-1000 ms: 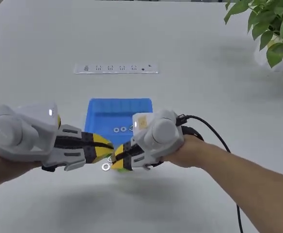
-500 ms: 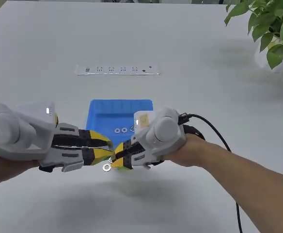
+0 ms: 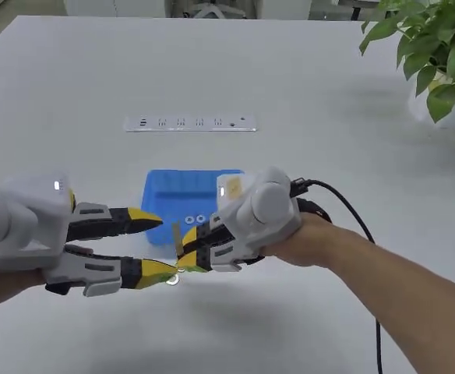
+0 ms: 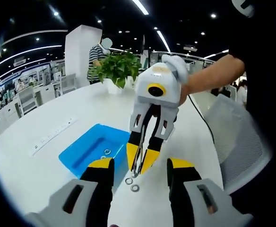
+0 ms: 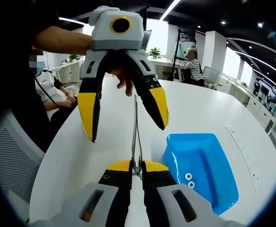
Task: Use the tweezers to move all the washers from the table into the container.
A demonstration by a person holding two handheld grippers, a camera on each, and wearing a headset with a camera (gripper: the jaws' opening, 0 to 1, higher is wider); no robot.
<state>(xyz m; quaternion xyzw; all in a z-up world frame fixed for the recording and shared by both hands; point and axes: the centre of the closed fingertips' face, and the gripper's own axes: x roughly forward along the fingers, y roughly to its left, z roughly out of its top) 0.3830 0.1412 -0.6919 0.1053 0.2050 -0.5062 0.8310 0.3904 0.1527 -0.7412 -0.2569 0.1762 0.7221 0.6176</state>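
My right gripper point(image 5: 137, 165) is shut on thin metal tweezers point(image 5: 136, 127), which point out towards the left gripper point(image 5: 125, 131). That left gripper point(image 3: 165, 245) stands open, its jaws wide on either side of the tweezers without touching them. The right gripper point(image 3: 182, 257) reaches in from the right just in front of the blue container point(image 3: 159, 185). Two washers point(image 3: 194, 220) lie inside the container. In the left gripper view, two loose washers point(image 4: 132, 184) lie on the table right under the tweezers' tips point(image 4: 136, 173).
A white power strip point(image 3: 190, 124) lies beyond the container. A potted plant point(image 3: 430, 54) stands at the far right corner. The right gripper's black cable point(image 3: 352, 234) trails along the person's forearm. The white table point(image 3: 305, 117) is bare around the container.
The left gripper's jaws, which were together by the tweezers, have spread wide and drawn back to the left. The right gripper has stayed put with the tweezers.
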